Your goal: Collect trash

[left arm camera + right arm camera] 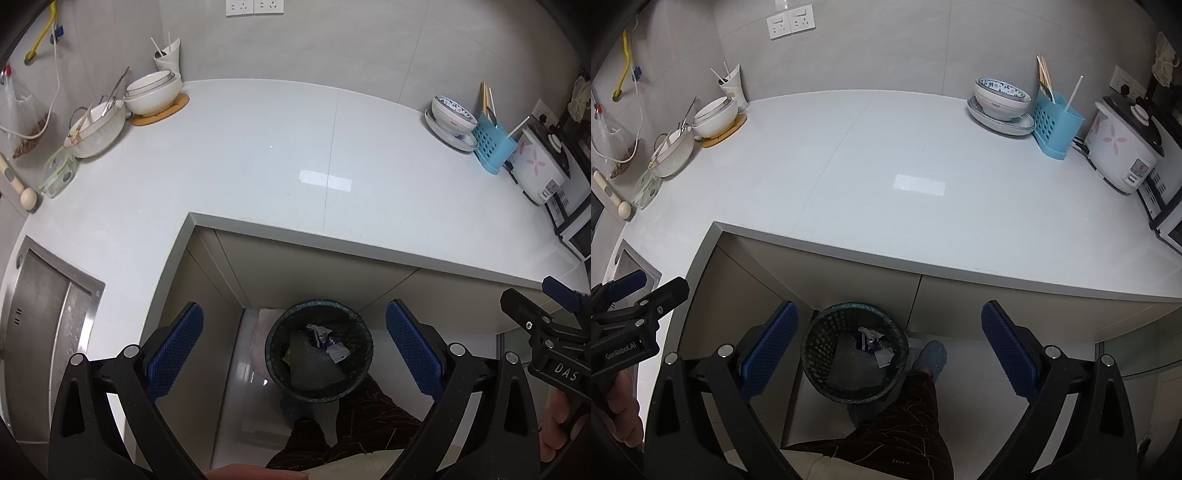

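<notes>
Trash (325,343) is lying inside the bin (319,350) on the floor, below the counter (258,162) edge: crumpled white paper, a blue-white wrapper & a grey sheet are being seen in it from both views. Left gripper (293,350) is being held above the bin w/ jaws spread wide, nothing being gripped. Right gripper (886,350) is being held alongside it, jaws likewise wide apart & empty. No loose trash is being seen on the counter middle; only kitchen items are being kept at its ends, e.g. bowls (153,92) at left, a blue caddy (1056,122) & rice cooker (1123,144) at right. Judged from this, the collecting is looking about done; little or nothing is being left, though floor areas outside the views are not being shown.
</notes>
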{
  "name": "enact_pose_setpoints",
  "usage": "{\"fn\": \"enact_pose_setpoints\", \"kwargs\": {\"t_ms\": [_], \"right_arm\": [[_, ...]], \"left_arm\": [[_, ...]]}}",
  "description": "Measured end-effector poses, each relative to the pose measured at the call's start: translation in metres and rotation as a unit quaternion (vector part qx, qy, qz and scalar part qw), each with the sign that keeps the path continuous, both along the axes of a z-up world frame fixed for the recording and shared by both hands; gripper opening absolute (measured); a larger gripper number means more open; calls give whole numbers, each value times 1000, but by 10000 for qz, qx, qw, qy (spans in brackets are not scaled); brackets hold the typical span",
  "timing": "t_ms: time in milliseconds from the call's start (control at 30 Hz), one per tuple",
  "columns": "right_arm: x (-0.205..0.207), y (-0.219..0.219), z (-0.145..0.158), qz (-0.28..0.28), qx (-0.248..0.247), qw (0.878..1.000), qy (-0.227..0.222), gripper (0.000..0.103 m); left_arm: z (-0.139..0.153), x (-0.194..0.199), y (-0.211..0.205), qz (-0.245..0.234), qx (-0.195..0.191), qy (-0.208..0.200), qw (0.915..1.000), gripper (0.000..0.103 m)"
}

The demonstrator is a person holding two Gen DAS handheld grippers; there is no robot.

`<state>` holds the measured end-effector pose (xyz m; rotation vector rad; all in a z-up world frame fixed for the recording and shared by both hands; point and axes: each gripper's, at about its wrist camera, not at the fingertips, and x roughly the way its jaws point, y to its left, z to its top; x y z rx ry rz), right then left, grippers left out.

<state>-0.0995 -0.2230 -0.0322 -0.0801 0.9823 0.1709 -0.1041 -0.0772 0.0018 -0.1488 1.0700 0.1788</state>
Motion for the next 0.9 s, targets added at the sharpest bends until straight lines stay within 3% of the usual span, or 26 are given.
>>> {"fn": "enact_pose_setpoints", "kwargs": {"t_ms": [900], "right_arm": [[0, 1, 2, 17, 15, 10000, 2, 95]], "left_arm": [[2, -1, -4, -70, -84, 6, 9999, 97]]}}
